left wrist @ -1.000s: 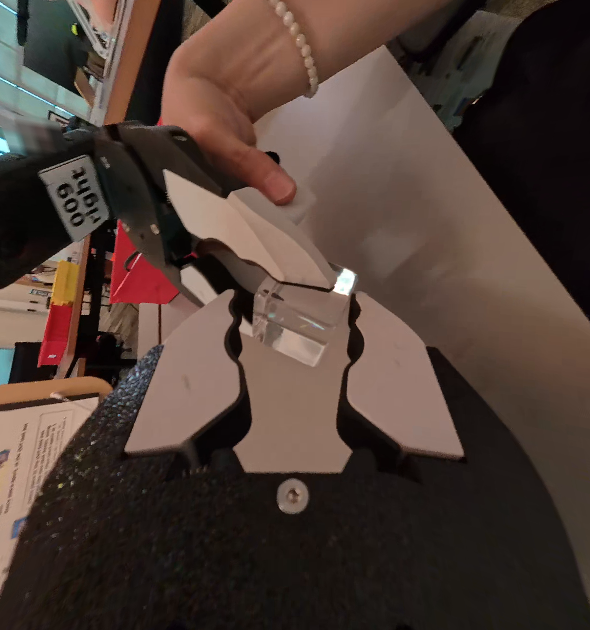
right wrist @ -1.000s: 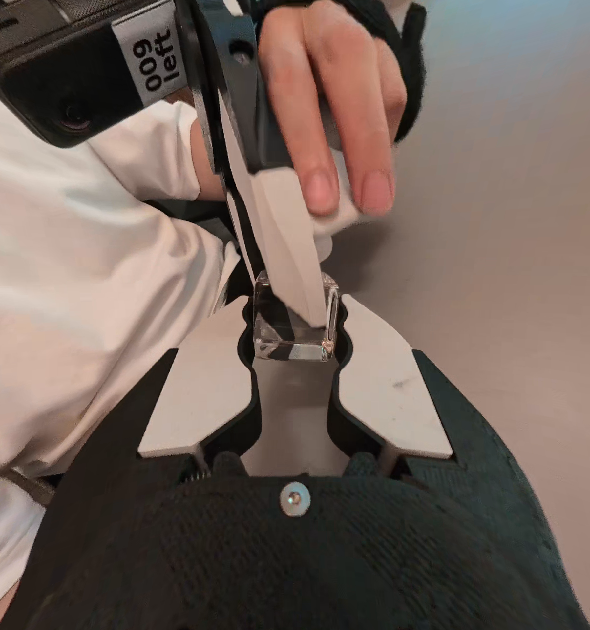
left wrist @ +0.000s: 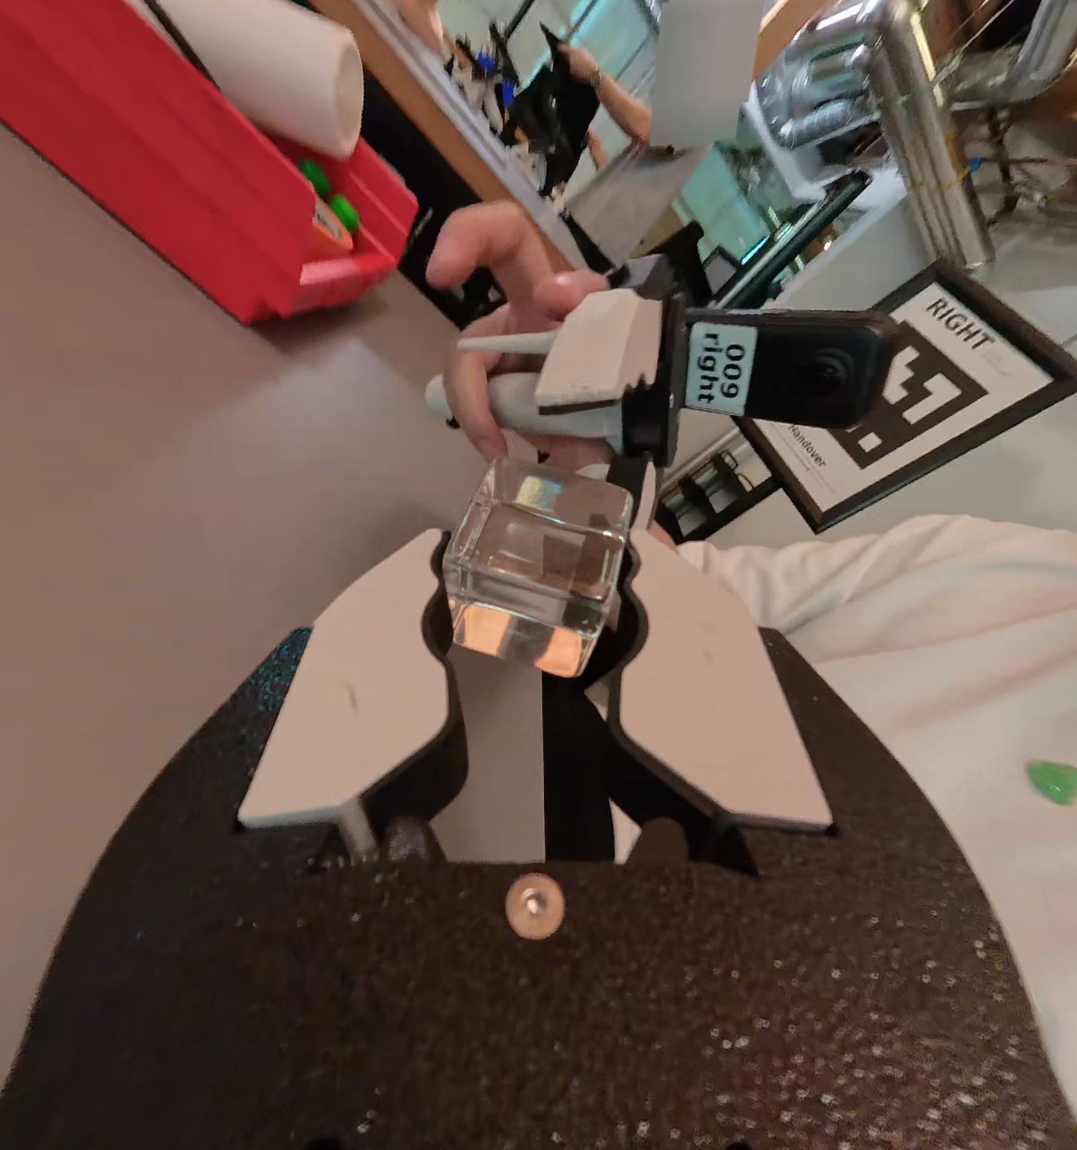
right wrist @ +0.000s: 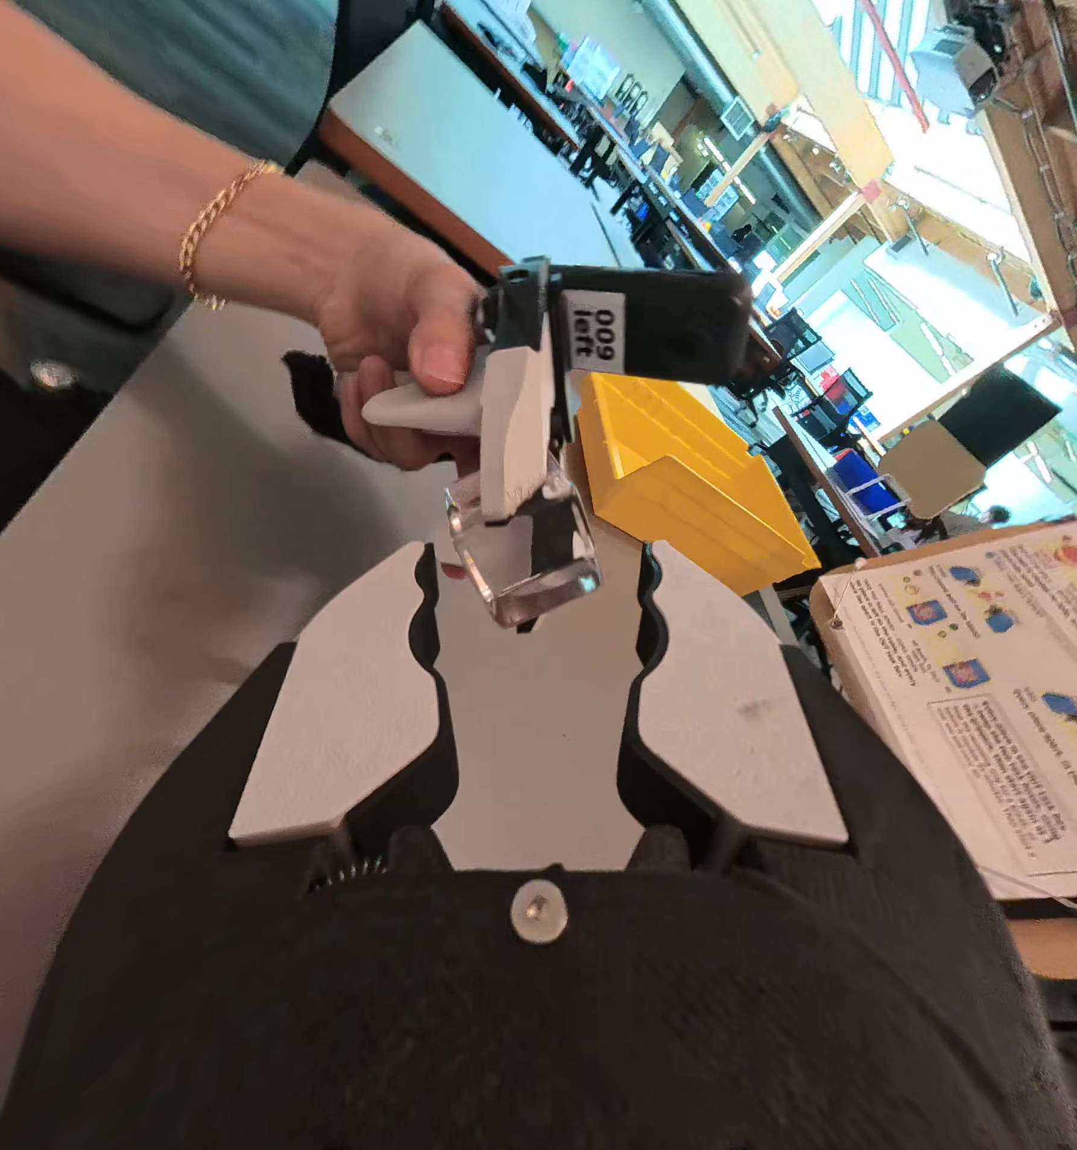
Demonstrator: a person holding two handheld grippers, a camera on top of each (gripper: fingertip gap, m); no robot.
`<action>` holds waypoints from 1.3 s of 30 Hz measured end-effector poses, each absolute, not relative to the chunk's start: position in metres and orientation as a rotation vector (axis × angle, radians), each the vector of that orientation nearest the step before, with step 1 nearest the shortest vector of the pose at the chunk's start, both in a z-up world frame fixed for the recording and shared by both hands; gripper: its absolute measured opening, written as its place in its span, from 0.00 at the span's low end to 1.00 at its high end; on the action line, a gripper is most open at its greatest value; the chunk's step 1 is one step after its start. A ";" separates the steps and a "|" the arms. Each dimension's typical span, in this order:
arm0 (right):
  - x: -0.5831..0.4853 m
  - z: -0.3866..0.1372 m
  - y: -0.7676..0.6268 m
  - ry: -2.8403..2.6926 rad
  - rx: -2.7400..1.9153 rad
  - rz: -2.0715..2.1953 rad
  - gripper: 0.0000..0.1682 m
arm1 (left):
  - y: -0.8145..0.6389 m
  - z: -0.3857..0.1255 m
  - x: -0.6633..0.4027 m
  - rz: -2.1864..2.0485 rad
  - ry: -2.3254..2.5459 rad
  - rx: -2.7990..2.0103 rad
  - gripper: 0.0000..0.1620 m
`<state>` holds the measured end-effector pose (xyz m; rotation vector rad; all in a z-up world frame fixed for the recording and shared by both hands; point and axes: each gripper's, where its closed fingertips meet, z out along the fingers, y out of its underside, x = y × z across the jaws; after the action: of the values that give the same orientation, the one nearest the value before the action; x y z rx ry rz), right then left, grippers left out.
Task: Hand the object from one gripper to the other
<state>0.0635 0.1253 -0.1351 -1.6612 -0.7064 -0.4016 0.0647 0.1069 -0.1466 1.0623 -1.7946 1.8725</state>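
A clear cube [left wrist: 536, 560] sits between the tips of my left gripper [left wrist: 536, 547], which is shut on it above the table. In the right wrist view the cube [right wrist: 523, 560] hangs from the left gripper [right wrist: 520, 504], whose white finger [right wrist: 511, 435] lies across it. My right gripper [right wrist: 536, 551] is open. Its two fingers stand wide on either side of the cube, the left one close to it. In the left wrist view the right gripper [left wrist: 642, 491] shows just behind the cube, held by a hand.
A red bin [left wrist: 169, 155] with a white roll [left wrist: 287, 68] stands on the grey table [left wrist: 119, 498]. A framed marker sign [left wrist: 934, 398] stands beyond. A yellow bin [right wrist: 679, 473] and a printed sheet on a board [right wrist: 990, 684] lie to the right. The tips of both grippers are at nearly the same place.
The right gripper's fingers have opened off the cube. The left gripper now holds it alone. Both grippers have swung round, so the background differs.
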 end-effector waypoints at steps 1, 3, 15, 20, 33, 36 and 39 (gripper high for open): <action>0.060 -0.139 0.126 -0.748 -1.671 -0.424 0.37 | 0.105 -0.150 0.063 1.836 -1.806 1.065 0.31; 0.055 -0.148 0.129 -0.824 -1.709 -0.473 0.37 | 0.101 -0.152 0.057 1.781 -1.794 1.041 0.31; 0.052 -0.174 0.147 -0.896 -1.795 -0.567 0.31 | 0.088 -0.161 0.048 1.677 -1.755 1.003 0.31; 0.064 -0.171 0.149 -0.787 -1.832 -0.559 0.31 | 0.096 -0.161 0.062 1.785 -1.886 1.050 0.36; 0.237 -0.129 0.022 0.279 -2.024 -0.786 0.31 | 0.169 -0.153 0.100 1.957 -2.350 1.448 0.45; 0.277 -0.127 -0.026 0.529 -2.047 -0.794 0.31 | 0.180 -0.154 0.100 1.931 -2.349 1.499 0.41; 0.316 -0.126 -0.061 0.704 -2.106 -0.805 0.31 | 0.189 -0.153 0.101 1.930 -2.345 1.531 0.39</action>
<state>0.3157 -0.0613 -0.1256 -2.1059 0.7039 -0.8054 0.1008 0.1886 -0.1533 1.5314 -2.3449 1.9295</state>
